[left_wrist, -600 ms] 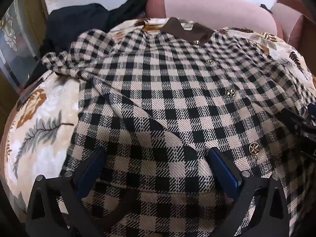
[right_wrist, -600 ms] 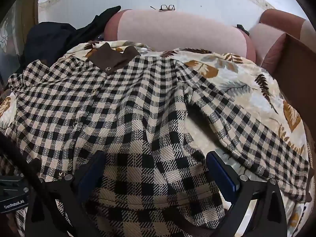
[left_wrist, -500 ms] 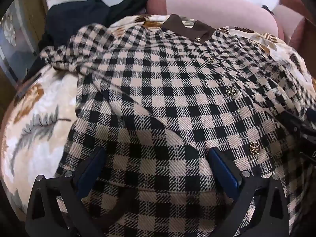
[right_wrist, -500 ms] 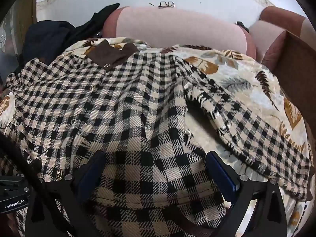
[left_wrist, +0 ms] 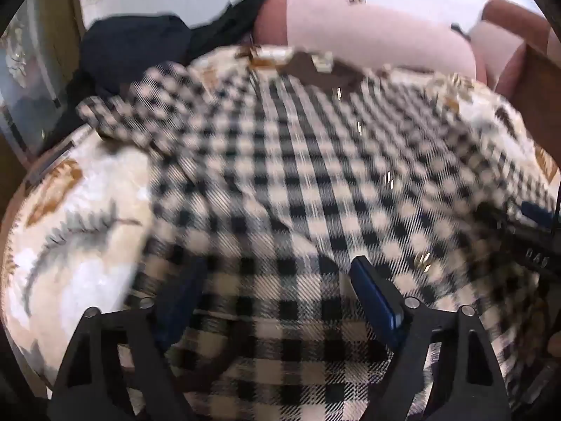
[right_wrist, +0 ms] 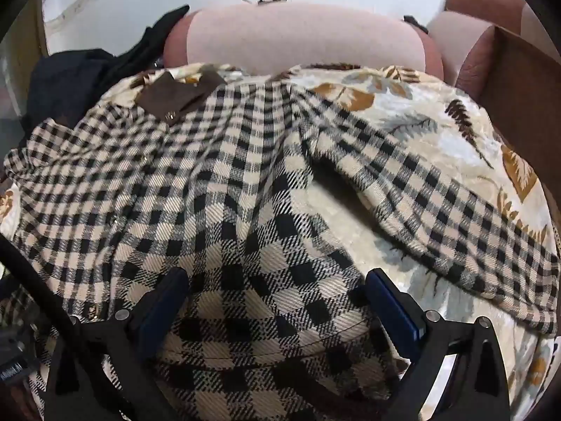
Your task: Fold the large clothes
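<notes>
Both claws gape wide, clamped on nothing: left claw [left_wrist: 271, 301] and right claw [right_wrist: 277, 301] hang over the hem of the black-and-cream checked woven coat [right_wrist: 217, 189], which lies spread, brown collar [right_wrist: 175, 96] farthest, on the leaf-printed cream bedspread [right_wrist: 438, 122], flat for folding, I judge.

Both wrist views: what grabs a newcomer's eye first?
The black-and-cream checked jacket with its brown collar, spread flat over a leaf-print blanket and filling both views. Both grippers, left and right, hang open over its near hem. Behind lie a pink bolster and dark clothes at far left.
</notes>
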The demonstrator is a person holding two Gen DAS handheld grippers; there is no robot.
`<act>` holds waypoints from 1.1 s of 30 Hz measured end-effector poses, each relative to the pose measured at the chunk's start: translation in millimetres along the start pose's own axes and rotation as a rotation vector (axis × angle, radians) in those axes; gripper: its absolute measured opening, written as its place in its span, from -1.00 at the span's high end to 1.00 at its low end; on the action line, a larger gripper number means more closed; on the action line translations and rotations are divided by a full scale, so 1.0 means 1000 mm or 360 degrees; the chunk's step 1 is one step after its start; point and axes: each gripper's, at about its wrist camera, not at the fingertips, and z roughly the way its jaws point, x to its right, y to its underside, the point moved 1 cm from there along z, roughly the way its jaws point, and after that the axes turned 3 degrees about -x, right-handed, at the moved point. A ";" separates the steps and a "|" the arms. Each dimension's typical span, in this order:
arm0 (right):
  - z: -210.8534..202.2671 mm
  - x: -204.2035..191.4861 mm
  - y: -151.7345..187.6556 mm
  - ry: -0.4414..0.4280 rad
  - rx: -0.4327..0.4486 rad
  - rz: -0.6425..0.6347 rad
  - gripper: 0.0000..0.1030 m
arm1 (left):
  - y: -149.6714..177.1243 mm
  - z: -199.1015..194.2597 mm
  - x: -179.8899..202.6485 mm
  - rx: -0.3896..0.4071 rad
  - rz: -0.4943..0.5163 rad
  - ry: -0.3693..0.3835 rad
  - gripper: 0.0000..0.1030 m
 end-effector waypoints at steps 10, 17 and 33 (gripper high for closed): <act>-0.036 -0.005 -0.009 -0.0457 0.0071 -0.0026 -0.68 | -0.099 -0.039 -0.163 0.0271 -0.0565 -0.0027 -0.67; -0.044 -0.021 -0.005 -0.0364 0.0107 -0.0162 -0.57 | -0.162 0.036 -0.301 0.0168 -0.0999 -0.0013 -0.67; 0.011 -0.029 -0.004 -0.0287 -0.0115 -0.0240 -0.58 | -0.181 0.146 -0.306 -0.0129 -0.0831 -0.0207 0.88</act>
